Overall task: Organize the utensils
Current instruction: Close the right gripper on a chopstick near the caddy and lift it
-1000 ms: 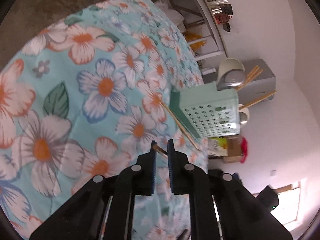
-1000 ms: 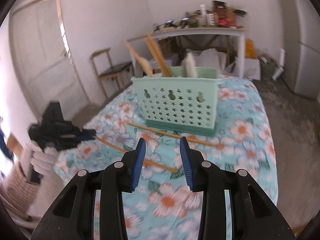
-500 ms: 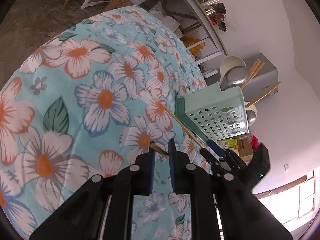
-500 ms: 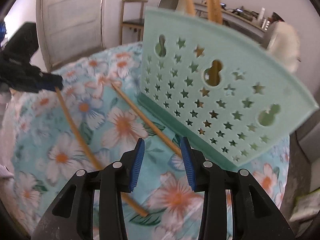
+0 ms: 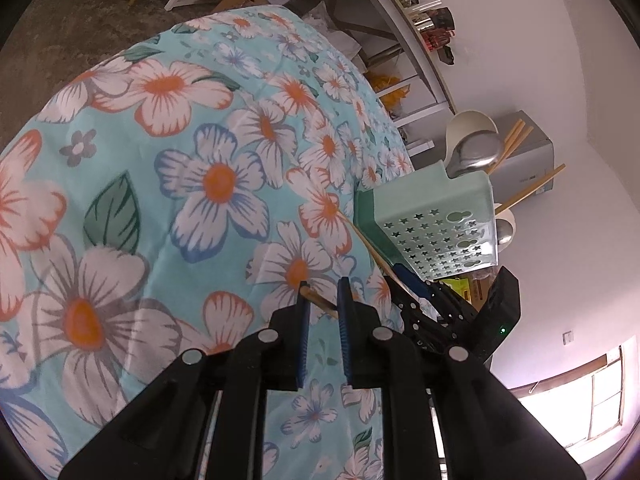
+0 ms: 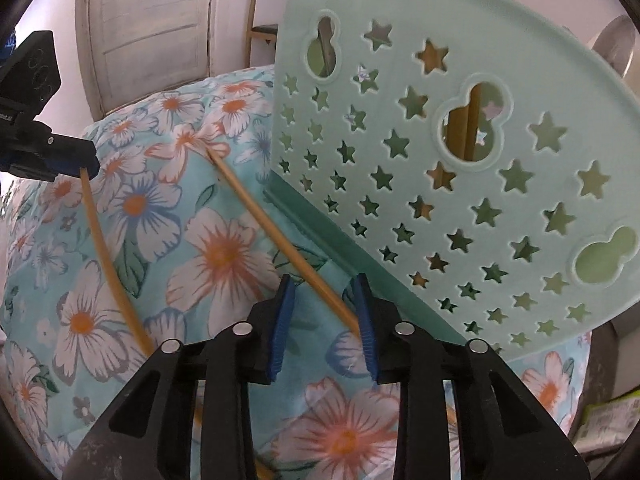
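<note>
A mint utensil basket [image 6: 460,152] with star cut-outs stands on the floral cloth; it also shows in the left wrist view [image 5: 436,224] with spoons and chopsticks in it. Two wooden chopsticks lie on the cloth. My right gripper [image 6: 324,300] is open, its fingers on either side of the chopstick [image 6: 272,224] that lies along the basket's base. My left gripper [image 5: 321,296] is narrowly open around the end of the other chopstick [image 5: 318,302], which also shows in the right wrist view [image 6: 106,256]. The right gripper also shows in the left wrist view [image 5: 412,284].
The floral cloth [image 5: 180,160] covers a rounded table. Behind stand a white shelf with clutter [image 5: 404,40], a grey cabinet [image 5: 524,168], a wooden chair [image 6: 260,12] and a door [image 6: 148,28]. A window [image 5: 580,400] is bright at lower right.
My right gripper has moved in close to the basket and down over the chopstick at its base. My left gripper has stayed at the end of the other chopstick.
</note>
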`<state>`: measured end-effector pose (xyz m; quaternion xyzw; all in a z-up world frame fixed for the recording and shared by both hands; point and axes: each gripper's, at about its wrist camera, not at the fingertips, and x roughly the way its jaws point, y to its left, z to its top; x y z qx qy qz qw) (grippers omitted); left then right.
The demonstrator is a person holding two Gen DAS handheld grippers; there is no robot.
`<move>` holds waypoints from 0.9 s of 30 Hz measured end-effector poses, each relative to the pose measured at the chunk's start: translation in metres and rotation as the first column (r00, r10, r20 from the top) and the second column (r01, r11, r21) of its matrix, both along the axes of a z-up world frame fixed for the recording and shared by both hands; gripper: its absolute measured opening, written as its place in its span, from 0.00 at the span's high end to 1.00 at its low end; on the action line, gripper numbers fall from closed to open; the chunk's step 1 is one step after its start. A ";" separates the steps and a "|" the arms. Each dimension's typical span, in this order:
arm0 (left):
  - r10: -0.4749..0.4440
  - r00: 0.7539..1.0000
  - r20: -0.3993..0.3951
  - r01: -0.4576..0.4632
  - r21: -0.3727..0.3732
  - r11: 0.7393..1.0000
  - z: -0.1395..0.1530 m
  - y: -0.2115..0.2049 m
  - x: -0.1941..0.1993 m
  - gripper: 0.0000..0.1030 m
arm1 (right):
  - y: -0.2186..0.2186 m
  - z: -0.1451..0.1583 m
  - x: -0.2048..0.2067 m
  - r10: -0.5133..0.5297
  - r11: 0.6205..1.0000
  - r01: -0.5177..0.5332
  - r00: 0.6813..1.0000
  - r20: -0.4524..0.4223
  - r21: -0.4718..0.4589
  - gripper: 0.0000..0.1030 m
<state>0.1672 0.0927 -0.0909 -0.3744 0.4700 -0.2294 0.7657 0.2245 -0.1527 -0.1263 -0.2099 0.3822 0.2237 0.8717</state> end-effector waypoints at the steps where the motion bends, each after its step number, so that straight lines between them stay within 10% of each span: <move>1: 0.000 1.000 -0.002 0.000 0.002 1.000 -0.001 0.000 0.000 0.87 | 0.000 0.000 0.000 0.000 1.000 0.000 1.000 -0.001 -0.001 0.79; 27: 0.077 0.996 -0.033 -0.076 0.027 0.997 -0.001 -0.016 -0.010 0.88 | 0.002 0.007 -0.074 0.013 1.000 -0.014 0.998 -0.065 -0.002 0.96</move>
